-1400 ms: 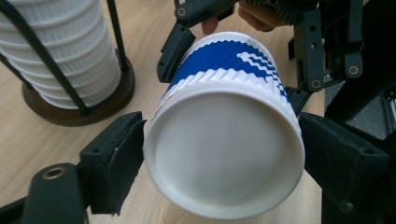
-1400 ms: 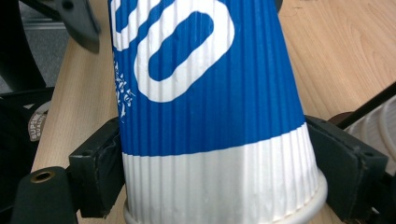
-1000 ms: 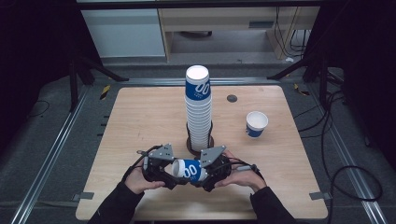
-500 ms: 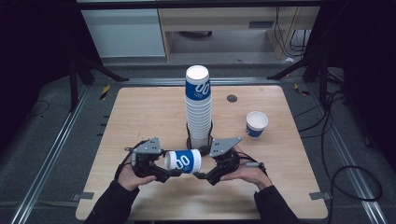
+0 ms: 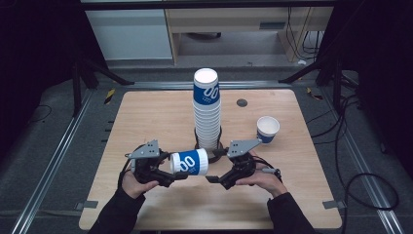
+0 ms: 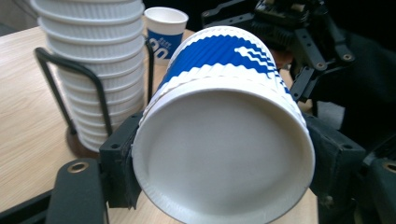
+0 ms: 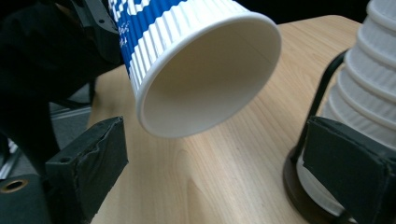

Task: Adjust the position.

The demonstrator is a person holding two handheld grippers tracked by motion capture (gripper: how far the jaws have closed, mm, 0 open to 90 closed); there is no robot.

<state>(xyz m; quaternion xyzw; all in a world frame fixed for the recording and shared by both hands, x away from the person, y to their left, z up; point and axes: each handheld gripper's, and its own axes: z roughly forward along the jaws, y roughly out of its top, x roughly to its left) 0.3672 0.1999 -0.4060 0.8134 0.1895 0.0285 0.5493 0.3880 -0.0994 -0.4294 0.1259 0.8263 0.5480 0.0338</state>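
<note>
A blue-and-white ribbed paper cup [image 5: 190, 162] lies on its side in the air, low over the table's front. My left gripper [image 5: 174, 168] is shut on its base end; in the left gripper view the jaws press both sides of the cup [image 6: 224, 140], bottom toward the camera. My right gripper [image 5: 213, 166] stands open just right of the cup's mouth. Its jaws have just been opening, and nothing is between them. In the right gripper view [image 7: 219, 163] the cup [image 7: 201, 70] shows its empty mouth.
A tall stack of the same cups [image 5: 207, 112] stands in a black wire holder [image 5: 208, 145] at the table's middle, just behind both grippers. One cup [image 5: 267, 129] stands upright at the right. A small dark disc [image 5: 242, 102] lies farther back.
The right gripper has let go of the cup's mouth end and drawn away to the right. The left gripper has carried the cup a little to the left.
</note>
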